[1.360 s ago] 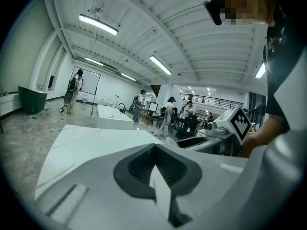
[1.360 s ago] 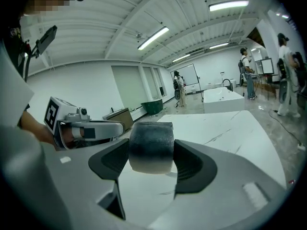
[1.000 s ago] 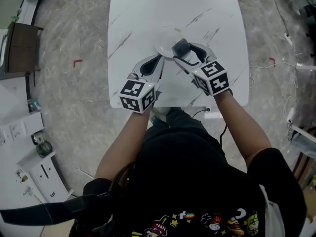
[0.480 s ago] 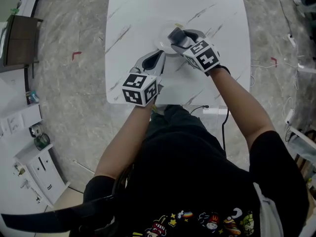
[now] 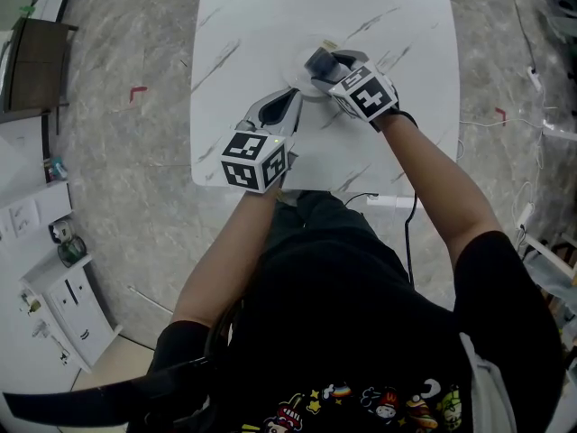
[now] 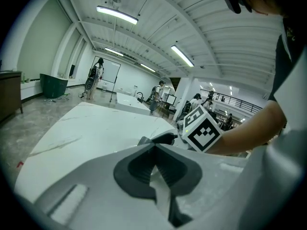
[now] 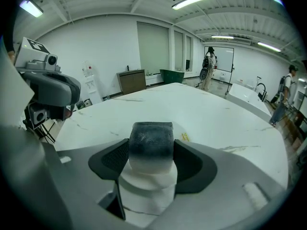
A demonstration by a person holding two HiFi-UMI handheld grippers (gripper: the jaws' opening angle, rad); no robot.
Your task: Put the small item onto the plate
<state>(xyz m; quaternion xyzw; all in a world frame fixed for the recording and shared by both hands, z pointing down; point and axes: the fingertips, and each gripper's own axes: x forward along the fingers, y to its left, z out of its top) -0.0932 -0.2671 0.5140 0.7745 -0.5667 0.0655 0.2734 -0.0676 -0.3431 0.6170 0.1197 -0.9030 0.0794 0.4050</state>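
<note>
The small item (image 7: pixel 149 139), a dark stubby block, is clamped between the pads of the right gripper (image 7: pixel 151 158) and held over the white plate (image 5: pixel 296 75). Whether it touches the plate cannot be told. Nearest the person, the left gripper (image 5: pixel 290 99) has its jaws pressed together with nothing between them, and its tips are at the plate's near rim. Just beyond, the right gripper reaches in from the right. A small yellow tag (image 7: pixel 184 137) lies past the plate on the white marbled table (image 5: pixel 261 16).
</note>
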